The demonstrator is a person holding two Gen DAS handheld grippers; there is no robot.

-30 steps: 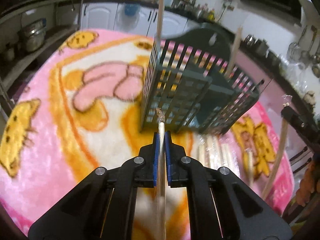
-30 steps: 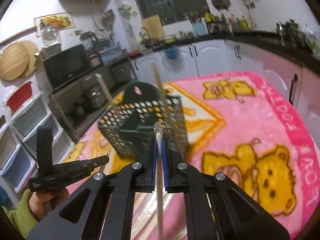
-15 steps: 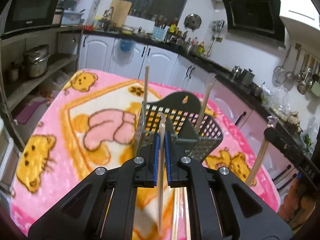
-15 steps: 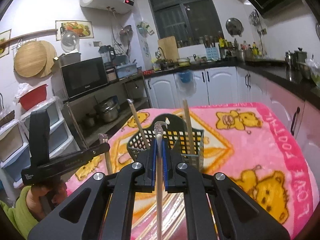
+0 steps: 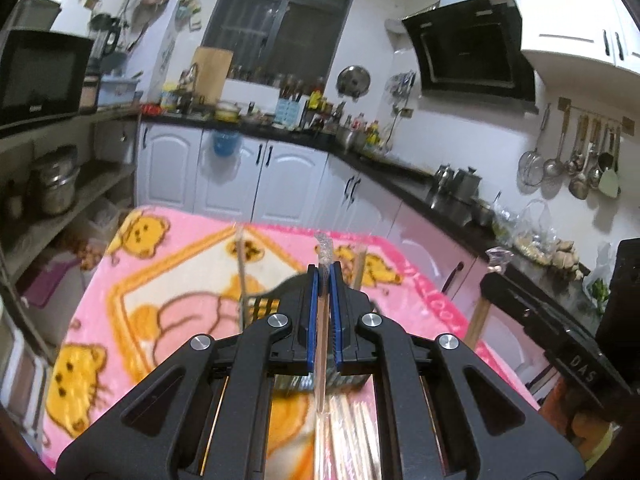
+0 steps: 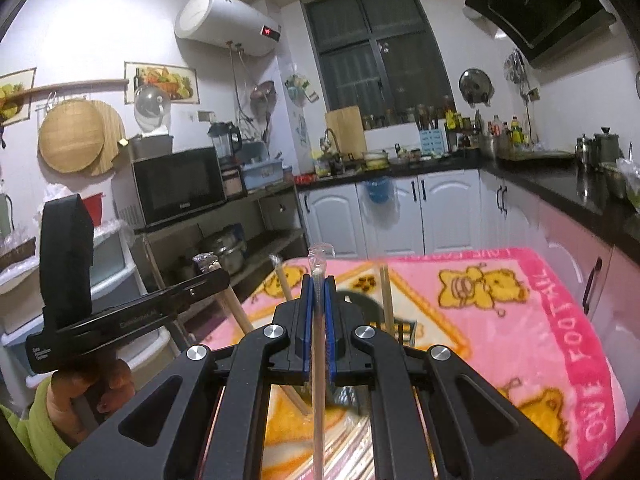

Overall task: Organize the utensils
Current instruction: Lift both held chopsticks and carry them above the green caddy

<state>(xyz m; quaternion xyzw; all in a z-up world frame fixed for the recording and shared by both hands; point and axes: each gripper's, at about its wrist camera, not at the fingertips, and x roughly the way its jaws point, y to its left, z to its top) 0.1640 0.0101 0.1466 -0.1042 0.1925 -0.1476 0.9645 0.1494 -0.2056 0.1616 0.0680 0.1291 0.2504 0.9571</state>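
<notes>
Each hand-held gripper, left point(image 5: 324, 316) and right point(image 6: 319, 320), pinches one wrapped chopstick point(image 5: 322, 344) upright, raised near the dark basket point(image 6: 362, 304), probably for dropping in tip-first.

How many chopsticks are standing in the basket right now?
2. The left chopstick rises just left of the right tool, the right chopstick just right of it, both from the dark basket. The tools hide most of the basket, so others may be unseen.
</notes>
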